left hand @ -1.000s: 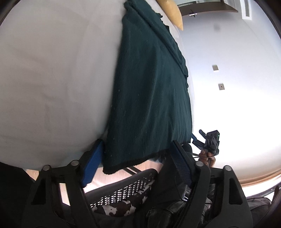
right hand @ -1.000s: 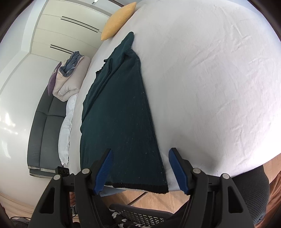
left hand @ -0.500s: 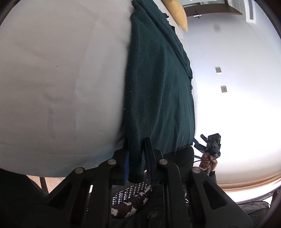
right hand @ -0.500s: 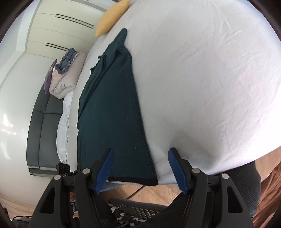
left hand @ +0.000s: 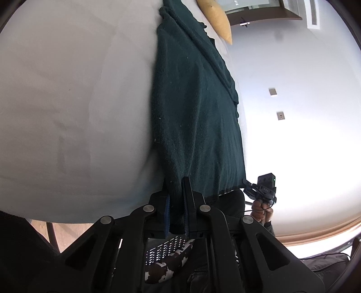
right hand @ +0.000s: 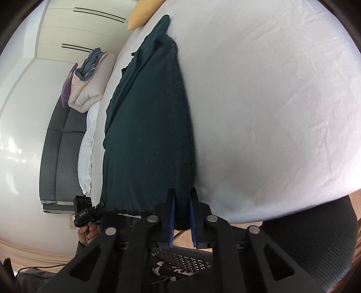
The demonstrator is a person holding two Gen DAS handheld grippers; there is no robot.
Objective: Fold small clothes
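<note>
A: Where was the dark green knitted garment (left hand: pixel 196 108)?

B: It lay flat and lengthwise on the white bed sheet (left hand: pixel 67 101), its black-edged hem at the near edge of the bed and its far end reaching toward the mustard-yellow cushion (left hand: pixel 216 20).

A: And the left claw (left hand: pixel 177 202)?

B: Its blue pads had closed on the garment's hem corner on the side toward the bare sheet; the knit was pinched between them.

A: The right claw (right hand: pixel 181 211)?

B: Its jaws had just been closing too, and they stood narrow on the garment's other hem corner, fabric between the blue pads.

A: Anything else near the garment?

B: Beyond it stood a dark grey sofa (right hand: pixel 58 144) carrying a folded beige duvet (right hand: pixel 90 83), and below its hem a black mesh chair back (right hand: pixel 182 261).
</note>
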